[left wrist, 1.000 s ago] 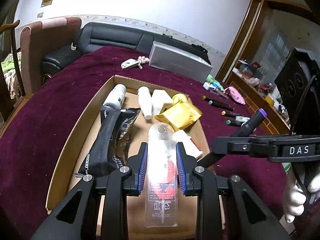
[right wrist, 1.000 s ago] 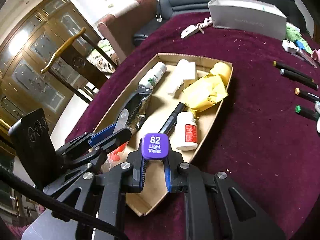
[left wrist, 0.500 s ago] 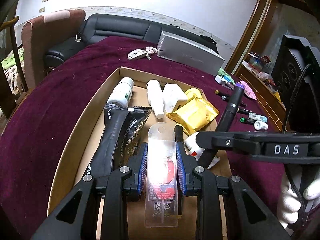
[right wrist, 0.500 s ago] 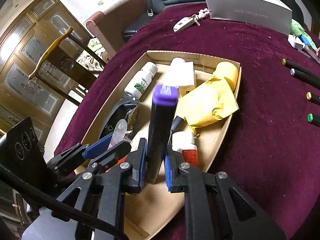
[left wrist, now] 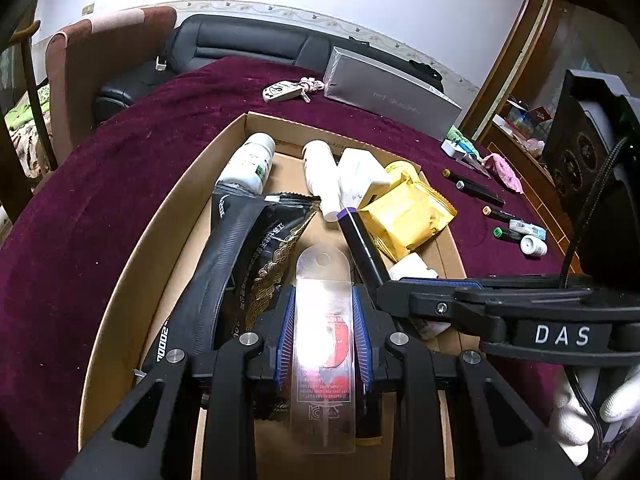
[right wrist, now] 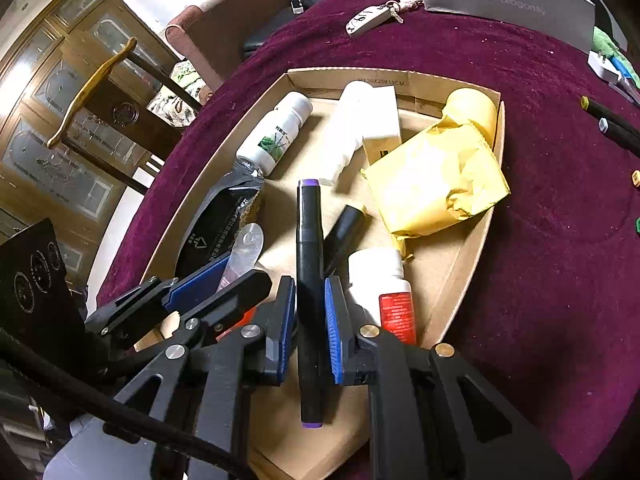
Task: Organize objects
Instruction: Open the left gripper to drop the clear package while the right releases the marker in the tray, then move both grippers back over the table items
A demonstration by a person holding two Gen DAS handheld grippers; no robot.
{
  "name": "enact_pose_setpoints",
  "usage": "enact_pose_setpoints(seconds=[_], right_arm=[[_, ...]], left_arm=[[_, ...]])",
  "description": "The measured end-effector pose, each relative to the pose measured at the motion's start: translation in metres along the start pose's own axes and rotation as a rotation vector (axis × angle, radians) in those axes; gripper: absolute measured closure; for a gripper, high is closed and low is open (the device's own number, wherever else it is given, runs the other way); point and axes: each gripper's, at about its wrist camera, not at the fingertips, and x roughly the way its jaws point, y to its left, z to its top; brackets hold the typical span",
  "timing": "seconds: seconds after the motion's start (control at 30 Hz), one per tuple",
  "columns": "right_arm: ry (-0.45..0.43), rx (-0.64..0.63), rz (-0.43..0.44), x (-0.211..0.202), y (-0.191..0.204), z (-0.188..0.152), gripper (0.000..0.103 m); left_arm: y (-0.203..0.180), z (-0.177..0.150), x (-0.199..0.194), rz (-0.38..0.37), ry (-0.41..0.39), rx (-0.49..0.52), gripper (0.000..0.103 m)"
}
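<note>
1. Right wrist view: right gripper fingers clamp a black purple-capped marker over the cardboard tray.
2. Left gripper grips a clear blister pack, tray's 6 o'clock end.

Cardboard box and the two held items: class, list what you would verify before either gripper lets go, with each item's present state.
1. Right gripper shut on the violet-capped marker: ok.
2. Left gripper shut on the clear blister pack: ok.
3. Both held items over the cardboard box, not the maroon cloth: ok.
4. Bare box floor under the marker: not ok; another black marker and a red-labelled white bottle lie close.
5. Marker touching the floor: cannot tell.
6. Grippers clear of each other: cannot tell; they nearly overlap.
</note>
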Motion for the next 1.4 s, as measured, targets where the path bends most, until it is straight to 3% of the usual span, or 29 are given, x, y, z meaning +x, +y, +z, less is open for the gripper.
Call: enact_pose_setpoints(seconds=[0.2, 0.23, 0.3, 0.5, 0.67, 0.83, 0.93, 1.07, 1.4], right_arm=[[-0.014, 0.008, -0.006, -0.001, 0.000, -0.003, 0.089], [-0.019, 0.010, -0.008, -0.002, -0.001, -0.003, 0.089], [-0.033, 0.013, -0.008, -0.005, -0.001, -0.003, 0.089], [-0.071, 0.026, 0.003, -0.020, -0.007, -0.006, 0.077], [-0.095, 0.045, 0.014, -0.033, -0.013, -0.014, 0.066], [-0.133, 0.062, 0.011, -0.053, -0.022, -0.022, 0.065], [-0.176, 0.080, -0.013, -0.076, -0.038, -0.029, 0.065], [-0.254, 0.141, -0.080, -0.116, -0.076, -0.041, 0.055], [-0.389, 0.383, -0.195, -0.196, -0.194, -0.082, 0.051]], left_arm=[[0.000, 0.000, 0.001, 0.008, -0.006, -0.007, 0.076], [0.000, 0.001, 0.001, 0.009, -0.006, -0.011, 0.074], [0.000, 0.002, 0.000, 0.007, -0.011, -0.014, 0.057], [-0.004, 0.001, -0.013, -0.023, -0.031, -0.035, 0.048], [-0.012, 0.001, -0.030, -0.038, -0.059, -0.043, 0.048], [-0.024, 0.004, -0.059, -0.071, -0.127, -0.046, 0.048], [-0.037, 0.008, -0.077, -0.108, -0.168, -0.031, 0.042], [-0.064, 0.010, -0.084, -0.161, -0.173, 0.011, 0.040], [-0.153, -0.012, -0.047, -0.224, -0.031, 0.178, 0.040]])
